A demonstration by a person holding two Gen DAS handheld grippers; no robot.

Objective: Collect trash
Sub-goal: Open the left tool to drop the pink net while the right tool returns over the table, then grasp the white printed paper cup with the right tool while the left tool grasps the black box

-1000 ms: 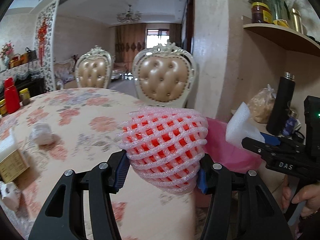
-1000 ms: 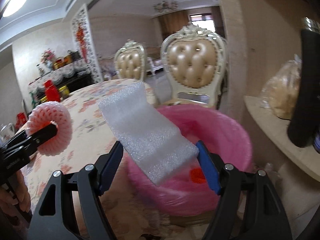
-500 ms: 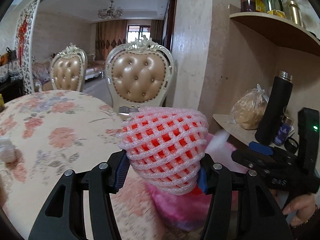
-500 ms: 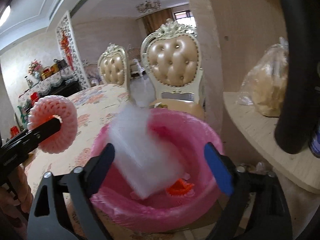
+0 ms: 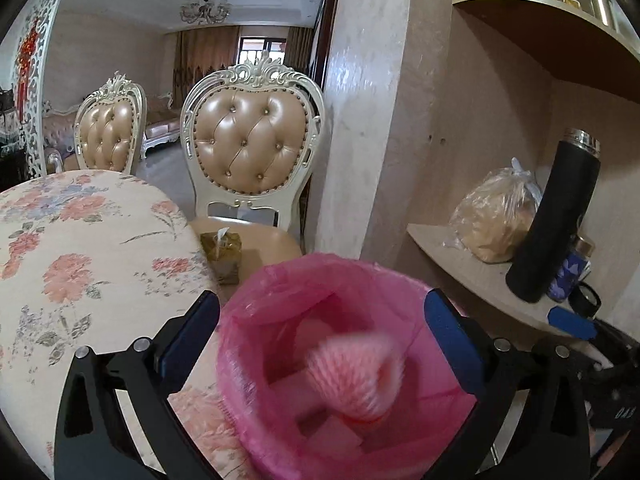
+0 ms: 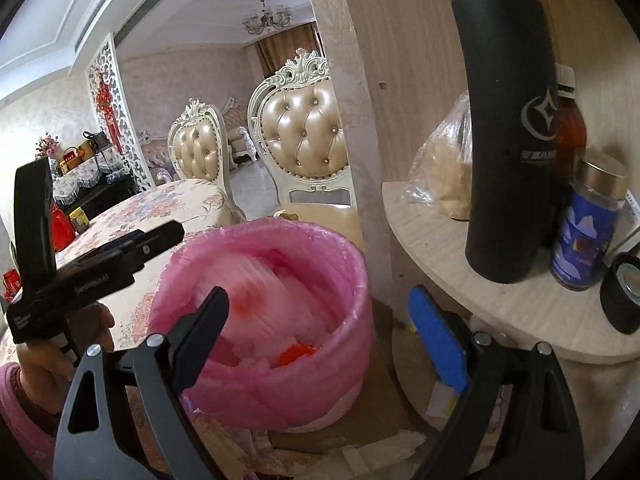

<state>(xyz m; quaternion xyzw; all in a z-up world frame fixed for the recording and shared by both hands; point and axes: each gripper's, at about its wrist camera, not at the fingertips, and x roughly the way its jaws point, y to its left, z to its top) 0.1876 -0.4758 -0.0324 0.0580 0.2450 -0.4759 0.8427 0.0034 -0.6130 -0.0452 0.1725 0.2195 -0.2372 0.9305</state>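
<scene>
The bin lined with a pink bag stands right below my left gripper, whose jaws are opening wide. Nothing is between its fingers. A pink foam fruit net, blurred, drops into the bin onto white foam pieces. In the right wrist view the same bin lies ahead of my right gripper, which is open and empty. The falling net is a pale blur there, next to an orange scrap. My left gripper reaches over the bin's left rim.
A low curved shelf right of the bin carries a black flask, a bagged food item and a blue jar. The floral table is at left. A padded chair behind the bin has a tissue box on its seat.
My left gripper moved over the bin and let go of the pink net, which now falls in. My right gripper opened and the white foam sheet dropped into the bin.
</scene>
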